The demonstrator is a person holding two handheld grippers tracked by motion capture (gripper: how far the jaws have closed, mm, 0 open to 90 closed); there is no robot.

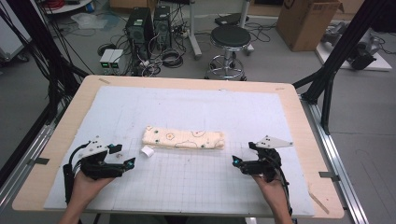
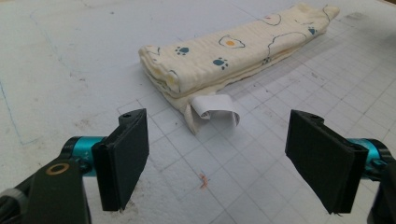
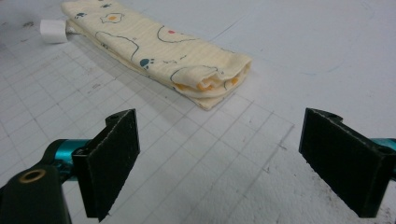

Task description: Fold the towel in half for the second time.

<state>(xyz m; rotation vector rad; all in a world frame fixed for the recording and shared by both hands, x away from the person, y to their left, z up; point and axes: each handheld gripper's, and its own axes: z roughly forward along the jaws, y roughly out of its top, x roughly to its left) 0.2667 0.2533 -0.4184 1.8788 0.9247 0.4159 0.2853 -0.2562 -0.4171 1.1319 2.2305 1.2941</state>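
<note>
Cream printed cloth [image 1: 183,138], folded into long narrow bundle, lies mid-tabletop [image 1: 196,179] on gridded mat; folding judged complete; left hand-held gripper [image 1: 122,155] and right hand-held gripper [image 1: 241,153] both gape empty, apart from cloth ends

1 folded cloth [image 1: 183,138], 1 white tag [image 1: 147,151], 2 tongs: left [image 1: 122,155], right [image 1: 243,153].

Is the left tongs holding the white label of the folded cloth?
No, the left tongs stands open with bare mat between its pads, and the white label lies beyond it, untouched.
</note>
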